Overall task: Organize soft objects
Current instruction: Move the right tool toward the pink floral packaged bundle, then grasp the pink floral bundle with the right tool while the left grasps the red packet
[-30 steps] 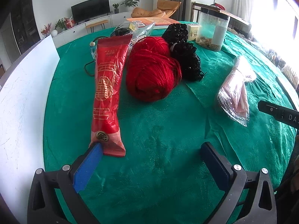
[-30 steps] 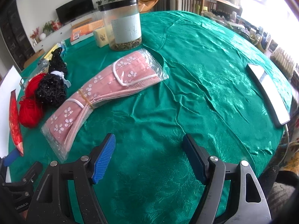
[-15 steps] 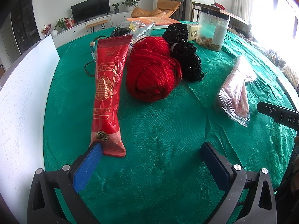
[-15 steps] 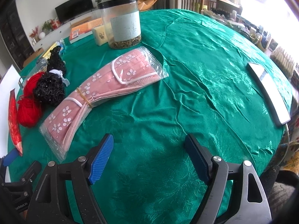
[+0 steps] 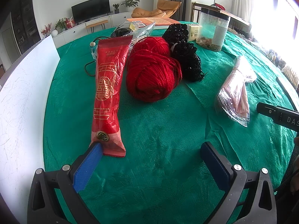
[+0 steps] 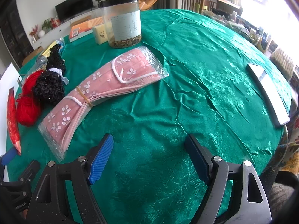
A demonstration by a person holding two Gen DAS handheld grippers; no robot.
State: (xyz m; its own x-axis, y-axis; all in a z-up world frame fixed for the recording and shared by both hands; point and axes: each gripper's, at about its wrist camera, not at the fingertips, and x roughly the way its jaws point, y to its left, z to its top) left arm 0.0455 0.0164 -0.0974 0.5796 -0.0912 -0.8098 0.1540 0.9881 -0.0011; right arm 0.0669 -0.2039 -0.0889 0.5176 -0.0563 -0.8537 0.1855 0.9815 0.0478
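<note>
- Hovering low over a green tablecloth (image 5: 158, 134): left gripper (image 5: 151, 158), jaws spread wide, gripping nothing, only bare cloth lying between the blue pads.
- Lying just past the left pad, near end close to or touching its tip: a long red packet (image 5: 108, 85) with gold print, stretching away across the cloth.
- Sitting right of the packet, touching or nearly touching it: a ball of red yarn (image 5: 155, 72).
- Resting against the yarn's far right side: two black knitted bundles (image 5: 188, 63), joined by a white band.
- Lying well right of the yarn, apart from it: a clear bag of pink masks (image 5: 237, 91).
- Standing at the far side, behind the bundles: a clear jar (image 5: 213, 31) with a dark lid.
- Hovering over the cloth's near right part: right gripper (image 6: 149, 156), jaws released and standing wide, holding nothing.
- Lying ahead and left of the right gripper, clear of its pads: the mask bag (image 6: 104, 89), bound with a rubber band, running diagonally toward the jar (image 6: 121, 22).
- Leaning along the left table edge: a white board (image 5: 20, 97).
- Lying near the right table edge: a phone (image 6: 269, 95).
</note>
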